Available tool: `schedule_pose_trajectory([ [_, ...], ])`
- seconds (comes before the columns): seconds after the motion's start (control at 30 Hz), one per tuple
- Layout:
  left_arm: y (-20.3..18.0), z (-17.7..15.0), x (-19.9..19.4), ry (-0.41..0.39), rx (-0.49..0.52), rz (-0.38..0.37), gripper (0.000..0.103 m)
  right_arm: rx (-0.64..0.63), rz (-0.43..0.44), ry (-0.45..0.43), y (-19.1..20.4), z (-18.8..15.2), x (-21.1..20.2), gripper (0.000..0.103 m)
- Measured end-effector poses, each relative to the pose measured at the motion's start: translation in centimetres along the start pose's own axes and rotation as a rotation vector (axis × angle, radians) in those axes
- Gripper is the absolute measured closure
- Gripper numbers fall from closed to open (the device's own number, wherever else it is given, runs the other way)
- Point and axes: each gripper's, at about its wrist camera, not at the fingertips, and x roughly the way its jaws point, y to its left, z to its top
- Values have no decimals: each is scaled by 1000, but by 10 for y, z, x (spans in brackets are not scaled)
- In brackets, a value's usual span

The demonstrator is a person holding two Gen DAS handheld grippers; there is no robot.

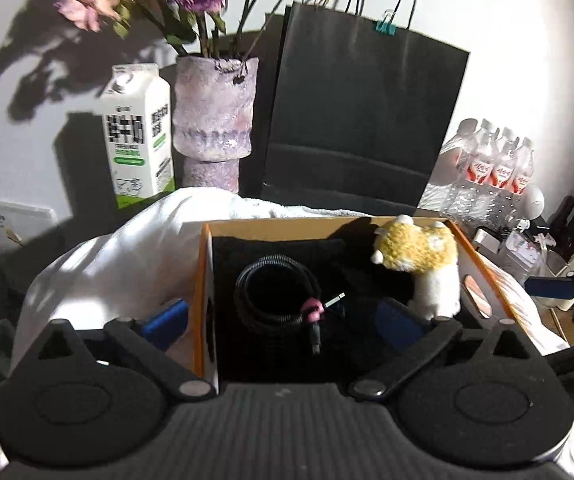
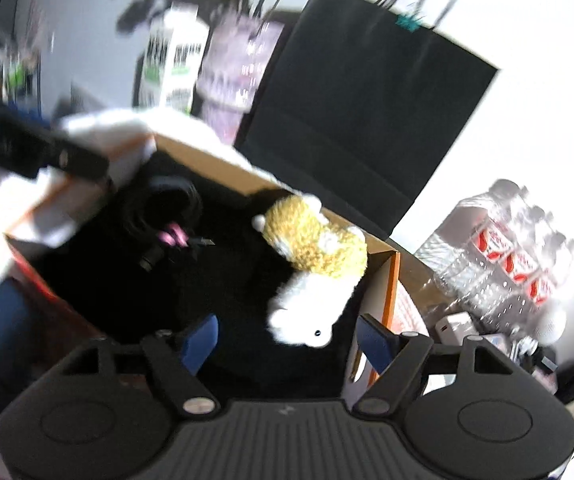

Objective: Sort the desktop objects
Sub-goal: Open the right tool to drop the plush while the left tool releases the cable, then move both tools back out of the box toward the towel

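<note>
An open cardboard box (image 1: 327, 222) with orange edges holds a dark cloth. On the cloth lie a coiled black cable (image 1: 277, 294) tied with a pink band and a yellow-and-white plush toy (image 1: 423, 260), which leans in the box's right corner. My left gripper (image 1: 283, 324) is open above the cable, its blue pads apart and touching nothing. In the right wrist view my right gripper (image 2: 289, 340) is open just in front of the plush toy (image 2: 315, 264), with its pads clear of the toy. The cable (image 2: 171, 216) and the box rim (image 2: 215, 160) are blurred there.
Behind the box stand a milk carton (image 1: 139, 136), a purple vase (image 1: 213, 120) with flowers and a black paper bag (image 1: 367, 112). A pack of water bottles (image 1: 491, 168) and small clutter sit at the right. A white cloth (image 1: 119, 256) lies to the left of the box.
</note>
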Motion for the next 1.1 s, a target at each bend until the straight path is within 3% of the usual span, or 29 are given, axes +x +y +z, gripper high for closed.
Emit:
schedule_pose_trajectory([
  [0.13, -4, -18, -33, -29, 4, 23, 0, 75, 35, -64, -7, 35, -31, 25],
  [0.23, -2, -36, -64, -68, -25, -3, 0, 172, 68, -108, -4, 22, -68, 17],
  [0.4, -2, -75, -115, -128, -40, -52, 0, 266, 120, -206, 5, -13, -113, 15],
  [0.57, -9, -119, -171, -264, 17, -75, 0, 308, 109, -299, 24, -58, -155, 14],
  [0.67, -17, -152, -198, -334, 43, -64, 0, 354, 102, -340, 38, -90, -177, 3],
  [0.73, -23, -175, -209, -371, 81, -51, 0, 371, 88, -354, 49, -111, -188, 1],
  [0.87, -35, -221, -215, -363, 108, -5, 0, 422, 70, -340, 69, -151, -196, 0],
  [1.1, -36, -287, -202, -296, 66, 66, 0, 426, -48, -306, 109, -202, -184, 0],
])
